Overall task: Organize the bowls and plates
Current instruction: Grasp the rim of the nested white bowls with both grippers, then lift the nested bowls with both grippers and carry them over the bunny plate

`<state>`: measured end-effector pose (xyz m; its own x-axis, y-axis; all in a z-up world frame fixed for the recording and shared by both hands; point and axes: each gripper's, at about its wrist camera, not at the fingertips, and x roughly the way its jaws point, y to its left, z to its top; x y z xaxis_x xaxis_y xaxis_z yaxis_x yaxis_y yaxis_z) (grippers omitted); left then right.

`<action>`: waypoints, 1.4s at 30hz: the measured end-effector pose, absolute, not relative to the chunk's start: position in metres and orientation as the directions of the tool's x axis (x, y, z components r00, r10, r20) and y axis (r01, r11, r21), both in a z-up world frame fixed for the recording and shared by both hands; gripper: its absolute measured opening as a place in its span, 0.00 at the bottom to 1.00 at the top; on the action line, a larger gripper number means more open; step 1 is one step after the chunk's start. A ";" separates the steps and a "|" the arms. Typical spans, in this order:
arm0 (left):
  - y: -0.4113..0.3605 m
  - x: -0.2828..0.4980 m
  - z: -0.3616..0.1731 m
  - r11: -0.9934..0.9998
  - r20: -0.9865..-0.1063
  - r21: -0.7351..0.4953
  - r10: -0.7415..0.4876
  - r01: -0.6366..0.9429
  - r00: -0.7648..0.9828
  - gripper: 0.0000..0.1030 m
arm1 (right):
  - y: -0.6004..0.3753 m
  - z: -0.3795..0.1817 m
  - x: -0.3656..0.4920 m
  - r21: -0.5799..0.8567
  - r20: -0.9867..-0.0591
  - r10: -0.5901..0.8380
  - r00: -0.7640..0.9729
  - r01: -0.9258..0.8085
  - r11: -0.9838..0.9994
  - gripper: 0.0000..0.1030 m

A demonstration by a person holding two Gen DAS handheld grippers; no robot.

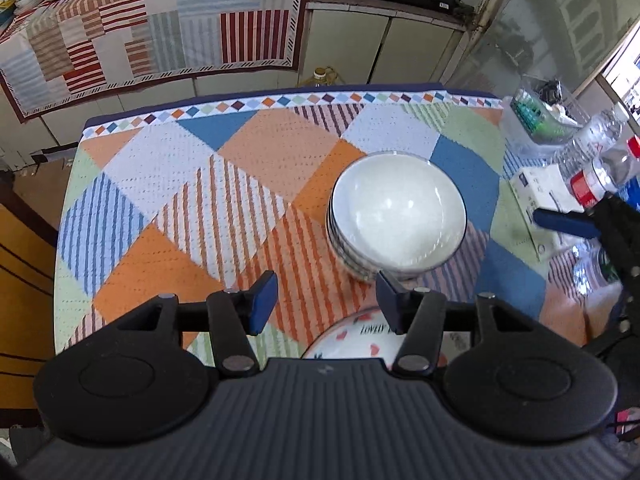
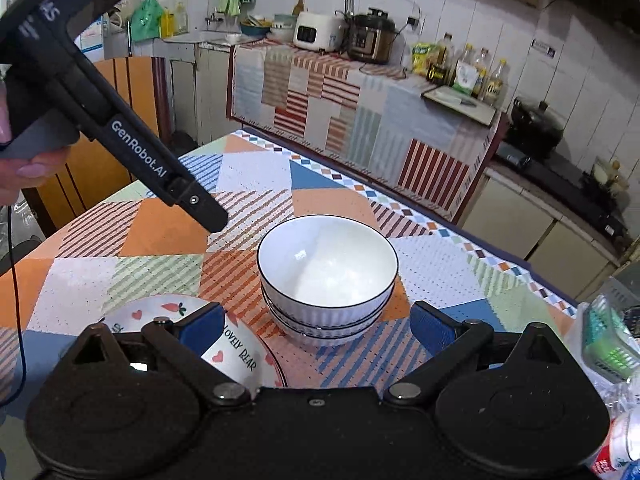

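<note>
A stack of white bowls with dark rims stands on the patchwork tablecloth. A white plate printed with hearts and "LOVELY BEAR" lies on the cloth beside it, on its near side. My left gripper hovers open above the plate's edge, short of the bowls, with nothing between its blue pads. My right gripper is open wide just before the stack and touches nothing. In the right wrist view the left gripper reaches in from the upper left, held by a hand.
At the table's right side stand water bottles, a white box and a clear basket. A wooden chair is behind the table. The counter beyond holds a rice cooker and oil bottles.
</note>
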<state>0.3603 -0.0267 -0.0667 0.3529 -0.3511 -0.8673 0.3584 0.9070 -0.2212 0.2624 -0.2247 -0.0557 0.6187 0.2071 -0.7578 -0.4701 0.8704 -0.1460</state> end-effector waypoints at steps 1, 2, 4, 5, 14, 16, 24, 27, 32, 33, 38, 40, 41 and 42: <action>-0.026 0.357 -0.067 0.907 -0.870 -0.219 -0.349 0.360 0.349 0.52 | -0.226 -0.055 0.259 -0.149 -0.755 0.208 0.622 -0.471 0.869 0.98; -0.025 0.354 -0.068 0.907 -0.872 -0.217 -0.346 0.362 0.345 0.52 | -0.228 -0.054 0.256 -0.150 -0.752 0.210 0.625 -0.472 0.869 0.98; -0.023 0.348 -0.069 0.905 -0.874 -0.215 -0.346 0.368 0.342 0.52 | -0.234 -0.056 0.251 -0.124 -0.754 0.230 0.616 -0.477 0.870 0.98; -0.023 0.345 -0.069 0.904 -0.875 -0.213 -0.346 0.371 0.340 0.52 | -0.239 -0.059 0.249 -0.103 -0.758 0.236 0.608 -0.469 0.877 0.98; -0.023 0.332 -0.079 0.900 -0.876 -0.176 -0.327 0.398 0.354 0.59 | -0.280 -0.089 0.253 -0.001 -0.752 0.230 0.617 -0.350 0.937 0.97; -0.023 0.332 -0.084 0.901 -0.872 -0.170 -0.326 0.399 0.366 0.59 | -0.289 -0.099 0.262 0.050 -0.770 0.239 0.592 -0.317 0.947 0.96; -0.013 0.354 -0.098 0.874 -0.808 -0.336 -0.459 0.351 0.370 0.64 | -0.298 -0.135 0.294 0.176 -0.809 0.319 0.493 -0.316 0.932 0.96; -0.013 0.368 -0.104 0.858 -0.783 -0.411 -0.505 0.308 0.364 0.66 | -0.295 -0.142 0.307 0.244 -0.809 0.368 0.459 -0.308 0.920 0.96; -0.025 0.399 -0.125 0.853 -0.777 -0.450 -0.519 0.264 0.355 0.67 | -0.278 -0.152 0.329 0.316 -0.807 0.426 0.408 -0.311 0.896 0.96; -0.028 0.405 -0.132 0.852 -0.780 -0.454 -0.522 0.262 0.346 0.67 | -0.276 -0.155 0.334 0.332 -0.807 0.437 0.399 -0.306 0.892 0.96; -0.045 0.426 -0.164 0.836 -0.788 -0.488 -0.546 0.252 0.285 0.65 | -0.268 -0.180 0.355 0.443 -0.795 0.491 0.356 -0.212 0.871 0.96; -0.046 0.429 -0.175 0.825 -0.780 -0.515 -0.563 0.231 0.273 0.63 | -0.263 -0.189 0.360 0.440 -0.803 0.480 0.353 -0.193 0.877 0.96; -0.046 0.430 -0.179 0.818 -0.774 -0.530 -0.574 0.222 0.267 0.61 | -0.261 -0.192 0.361 0.434 -0.807 0.475 0.351 -0.193 0.880 0.98; -0.047 0.430 -0.182 0.810 -0.766 -0.545 -0.586 0.217 0.264 0.59 | -0.257 -0.193 0.361 0.425 -0.803 0.473 0.362 -0.208 0.881 0.97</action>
